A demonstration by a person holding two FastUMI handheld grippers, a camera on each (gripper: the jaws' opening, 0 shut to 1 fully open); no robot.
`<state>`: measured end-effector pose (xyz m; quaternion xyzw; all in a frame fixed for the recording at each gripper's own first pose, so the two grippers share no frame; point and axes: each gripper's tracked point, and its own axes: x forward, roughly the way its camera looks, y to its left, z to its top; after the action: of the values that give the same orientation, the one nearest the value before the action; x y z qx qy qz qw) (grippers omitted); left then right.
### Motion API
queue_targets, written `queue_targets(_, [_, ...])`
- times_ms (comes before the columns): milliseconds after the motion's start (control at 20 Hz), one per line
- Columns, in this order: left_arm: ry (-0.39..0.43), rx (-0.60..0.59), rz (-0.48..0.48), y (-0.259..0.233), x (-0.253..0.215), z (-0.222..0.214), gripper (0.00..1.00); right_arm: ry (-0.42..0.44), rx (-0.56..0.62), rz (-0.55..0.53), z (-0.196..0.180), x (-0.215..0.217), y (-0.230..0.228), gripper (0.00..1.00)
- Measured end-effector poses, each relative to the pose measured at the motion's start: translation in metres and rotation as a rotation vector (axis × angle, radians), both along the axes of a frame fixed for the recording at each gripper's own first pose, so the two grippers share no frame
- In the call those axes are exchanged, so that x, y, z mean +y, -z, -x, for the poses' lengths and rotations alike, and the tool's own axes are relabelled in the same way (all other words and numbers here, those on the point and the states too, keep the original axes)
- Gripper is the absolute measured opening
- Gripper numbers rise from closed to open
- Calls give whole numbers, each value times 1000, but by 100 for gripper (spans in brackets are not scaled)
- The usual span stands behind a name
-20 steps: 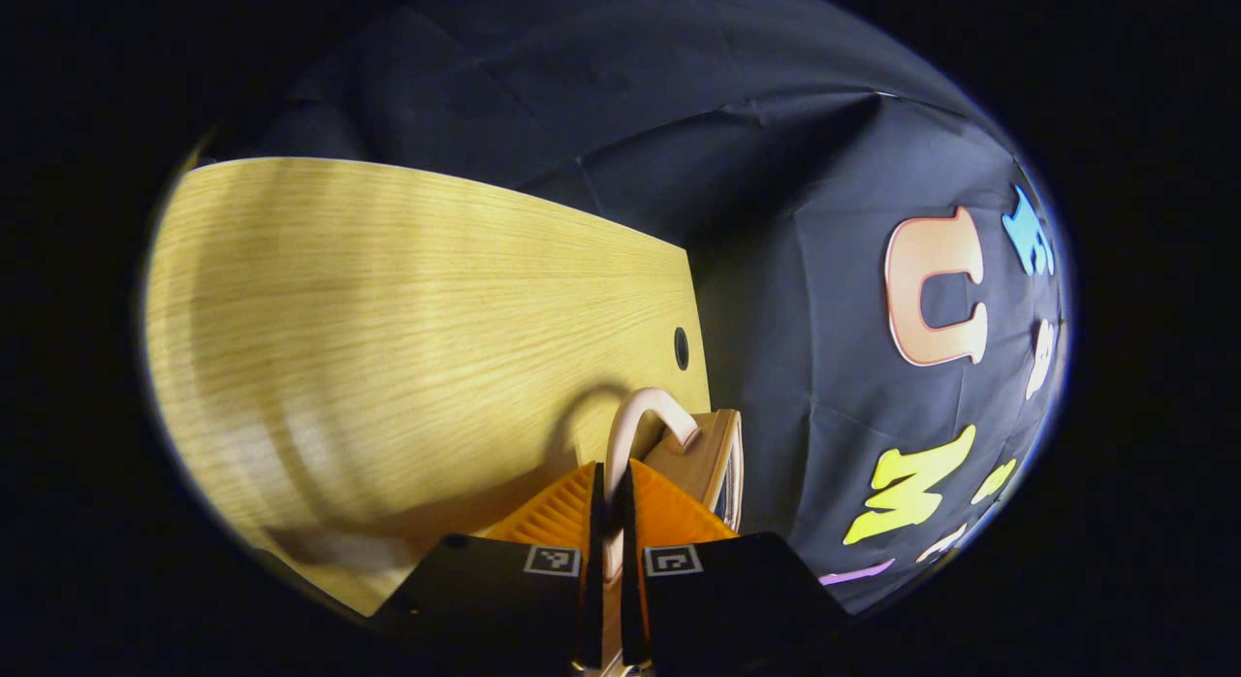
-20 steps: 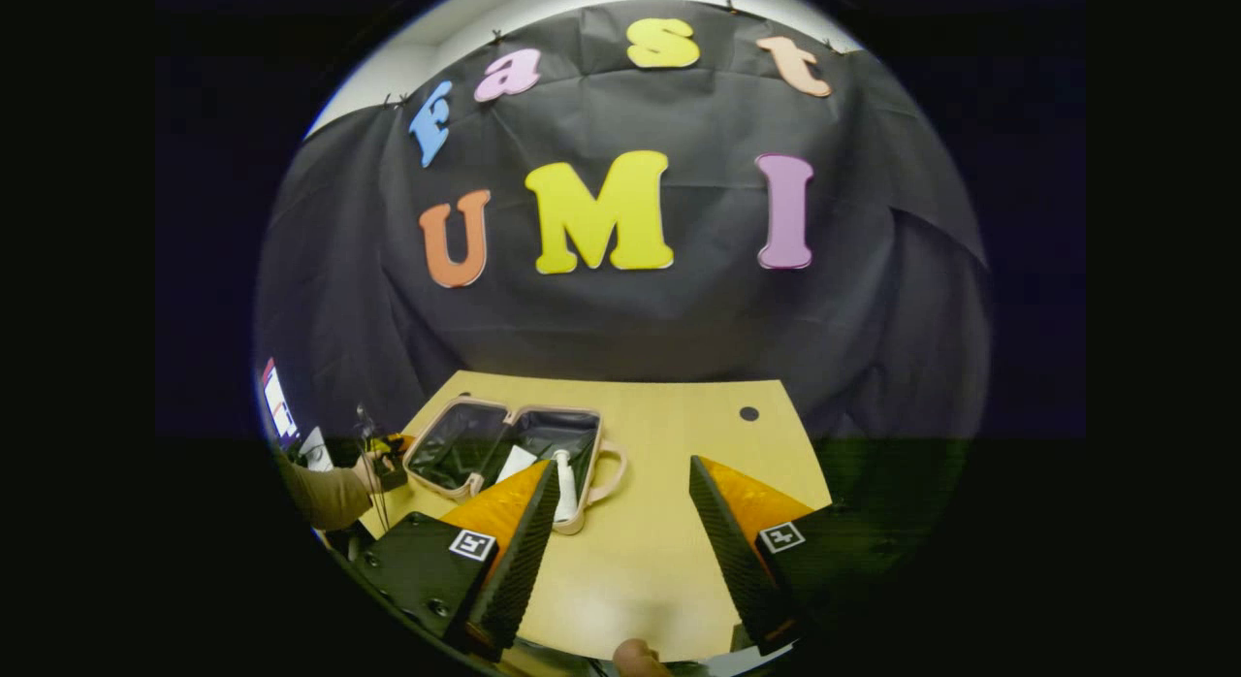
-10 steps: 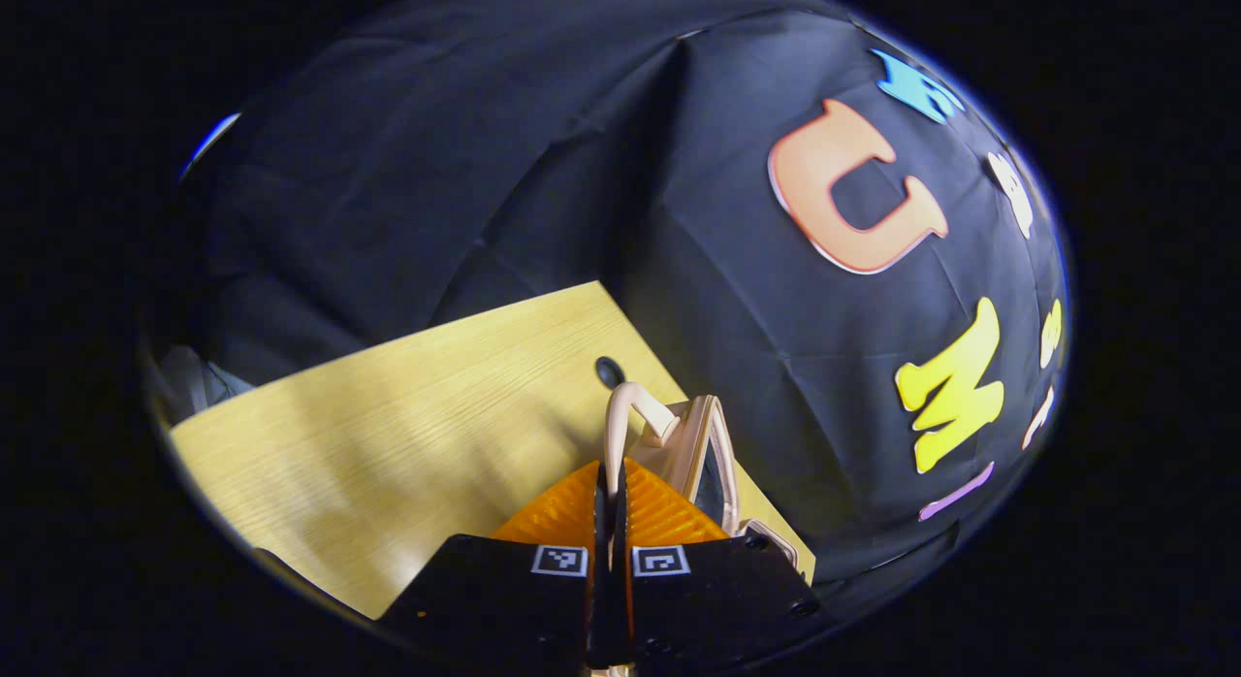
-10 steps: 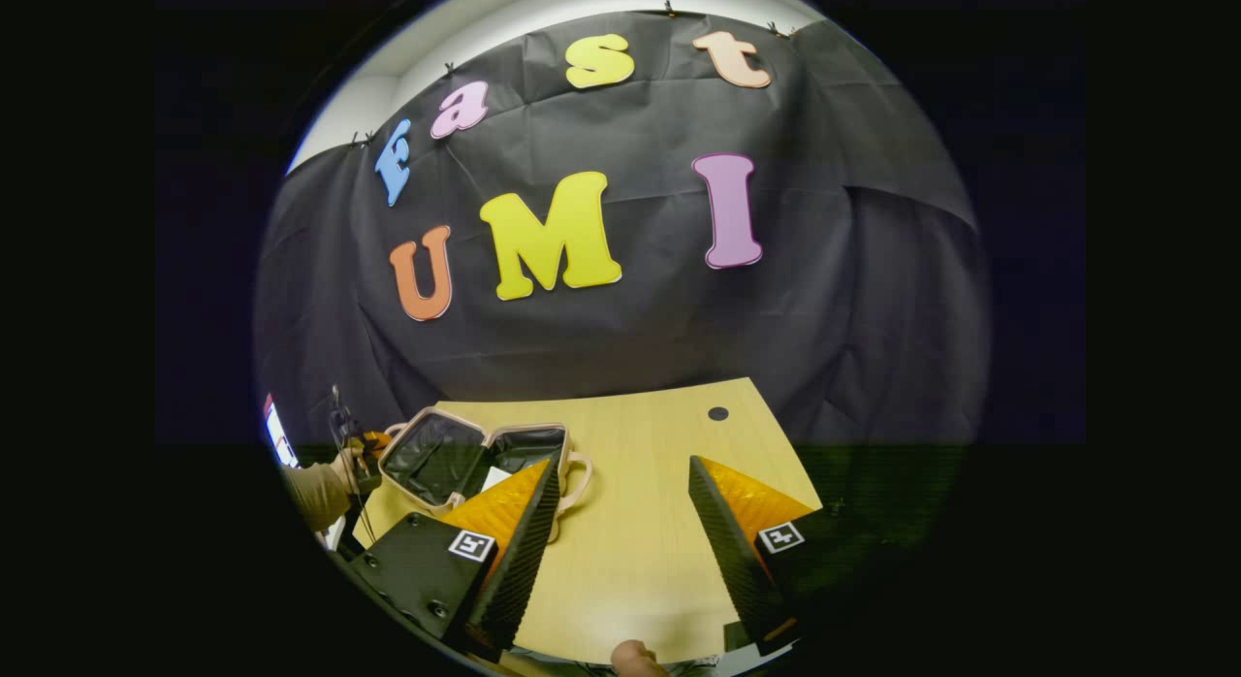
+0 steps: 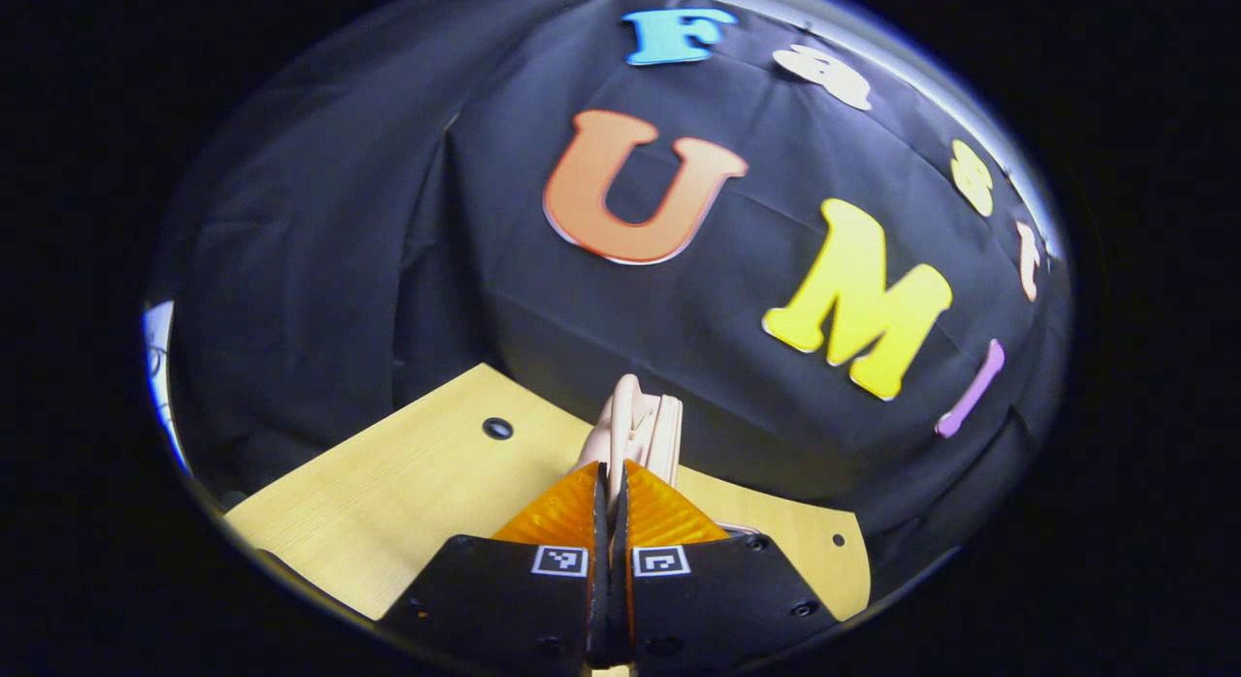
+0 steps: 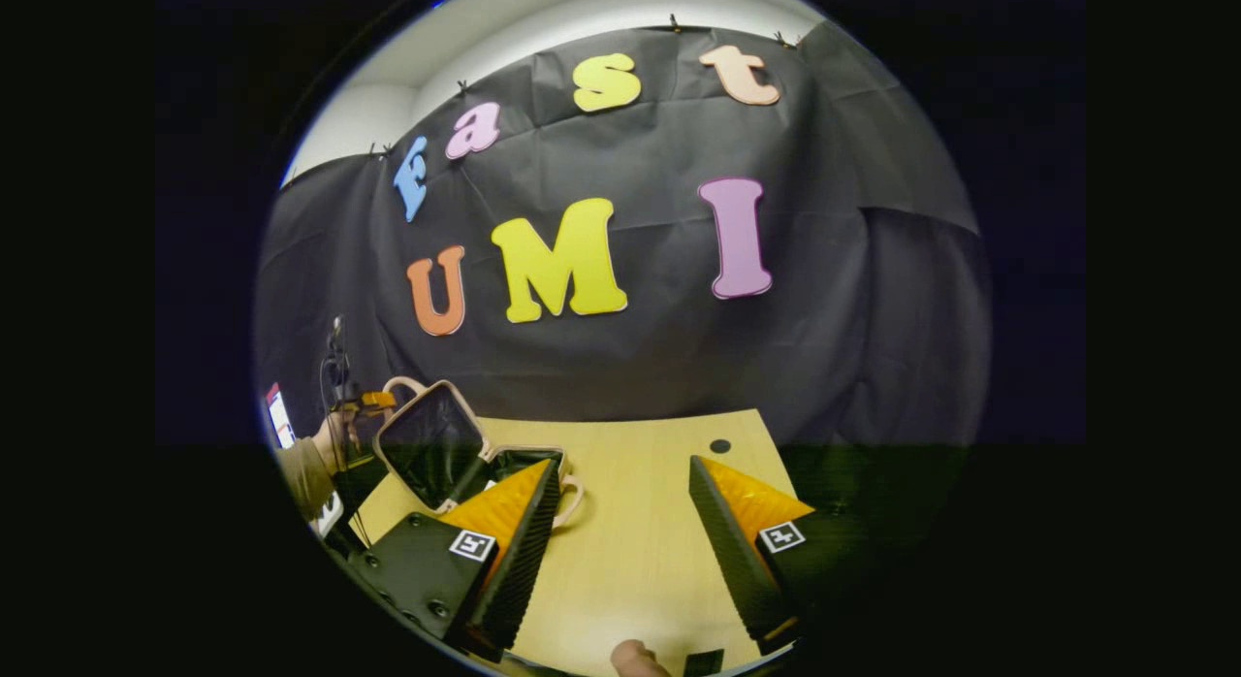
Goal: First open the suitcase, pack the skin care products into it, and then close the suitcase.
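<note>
The beige suitcase lid [image 6: 431, 442] with its black lining stands raised at a steep angle over the base [image 6: 531, 457] on the wooden table [image 6: 640, 546]. My left gripper [image 5: 611, 475] is shut on the lid's beige handle [image 5: 632, 417]; in the right gripper view it is the orange gripper [image 6: 373, 401] at the lid's top edge, held by a hand [image 6: 334, 435]. My right gripper [image 6: 622, 464] hovers open over the table, right of the suitcase, with nothing between its fingers. The suitcase's contents are hidden behind my right gripper's left finger [image 6: 514, 512].
A small dark hole [image 6: 719, 446] marks the table near its far right corner. A screen [image 6: 278, 415] glows at the far left beyond the table edge. Bare tabletop stretches between my right fingers.
My left gripper has swung the lid up by its handle from lying flat to nearly upright. The right gripper has stayed open, shifting only slightly.
</note>
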<state>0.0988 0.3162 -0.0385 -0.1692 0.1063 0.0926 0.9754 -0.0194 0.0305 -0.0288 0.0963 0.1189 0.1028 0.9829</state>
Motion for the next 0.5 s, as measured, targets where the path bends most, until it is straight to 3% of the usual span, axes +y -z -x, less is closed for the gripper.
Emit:
queue_targets(100, [35,6,-81,-1,-53,-1,3,-3,-16,21,0,-10,-2,80])
queue_targets(350, [90,34,-158,15,-161,-3,3,-4,-49,81,5,-63,7,80])
queue_targets(400, [100,48,-177,25,-177,-6,11,-8,-55,87,8,-72,9,80])
queue_targets(450, [106,68,-204,37,-193,-9,3,-1,-55,100,10,-84,13,80])
queue_targets(500, [112,82,-217,46,-205,-13,3,6,-52,113,13,-97,18,80])
